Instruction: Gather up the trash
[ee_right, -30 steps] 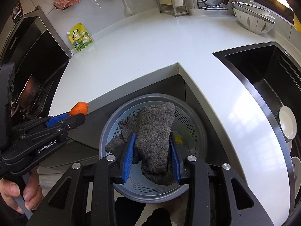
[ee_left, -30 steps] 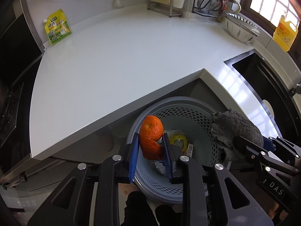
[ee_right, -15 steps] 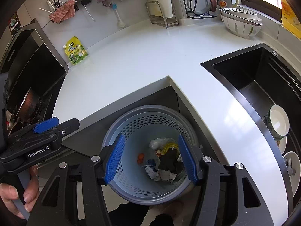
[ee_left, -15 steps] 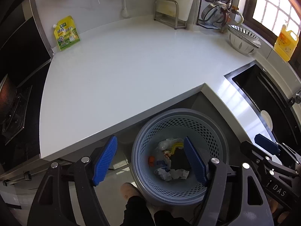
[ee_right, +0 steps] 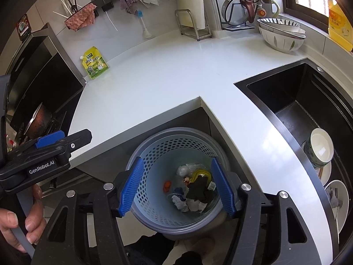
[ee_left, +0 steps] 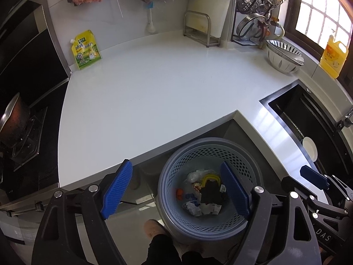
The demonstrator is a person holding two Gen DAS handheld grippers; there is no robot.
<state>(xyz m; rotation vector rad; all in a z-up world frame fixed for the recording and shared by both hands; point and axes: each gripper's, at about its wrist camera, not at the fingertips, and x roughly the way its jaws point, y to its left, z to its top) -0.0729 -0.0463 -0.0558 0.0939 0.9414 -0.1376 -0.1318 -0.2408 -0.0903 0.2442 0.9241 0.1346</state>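
Both grippers were over the bin when I looked. From the left wrist view, my left gripper (ee_left: 176,190) had its blue pads (ee_left: 117,187) spread wide and opening further, with nothing between them. Below it stood the perforated bin (ee_left: 211,150) on the floor, tucked into the inner corner of the white counter (ee_left: 154,92). At its bottom lay the trash: an orange peel (ee_left: 179,192), a dark cloth (ee_left: 210,193) and crumpled paper (ee_left: 194,208). A yellow pouch (ee_left: 86,50) leaned against the back wall.

From the right wrist view, my right gripper (ee_right: 176,187) was also parted and widening, empty, above the same bin (ee_right: 176,137). I saw the peel (ee_right: 167,185) and cloth (ee_right: 198,190) inside. My left hand (ee_right: 13,223) gripped the other tool's handle at the lower left. Bowls (ee_right: 320,150) sat in the black sink (ee_right: 275,92).
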